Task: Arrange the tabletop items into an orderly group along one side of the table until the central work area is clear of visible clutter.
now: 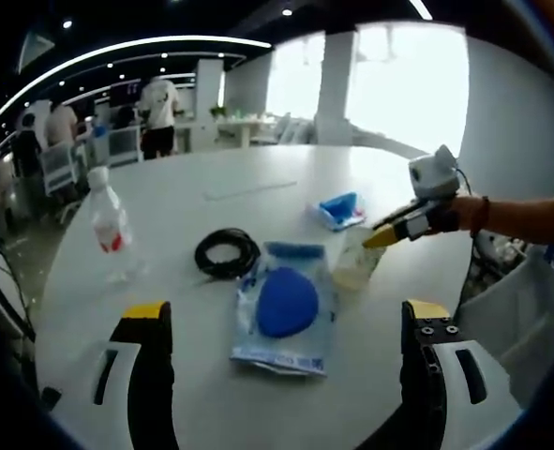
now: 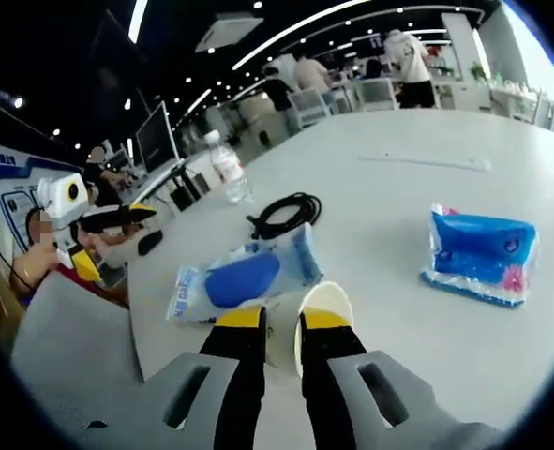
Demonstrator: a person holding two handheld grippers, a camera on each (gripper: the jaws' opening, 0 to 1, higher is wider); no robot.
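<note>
On a round white table [image 1: 258,192] lie a clear packet with a blue item [image 1: 284,305], a coiled black cable [image 1: 227,251], a water bottle [image 1: 108,220] with a red label, and a blue tissue pack [image 1: 342,209]. My left gripper [image 1: 286,311] hovers open over the table's near edge, its jaws wide on either side of the packet. My right gripper [image 1: 384,234] comes in from the right, shut on the rim of a pale cup [image 1: 357,264]. In the right gripper view the cup [image 2: 325,295] sits at my right gripper [image 2: 282,317], beside the packet [image 2: 244,277], cable [image 2: 286,214], bottle [image 2: 228,167] and tissue pack [image 2: 483,253].
The left gripper [image 2: 114,237] shows at the table's left edge in the right gripper view, held by a person. Several people [image 1: 159,112], desks and chairs stand beyond the table's far side. A grey chair [image 1: 511,309] is next to the table on the right.
</note>
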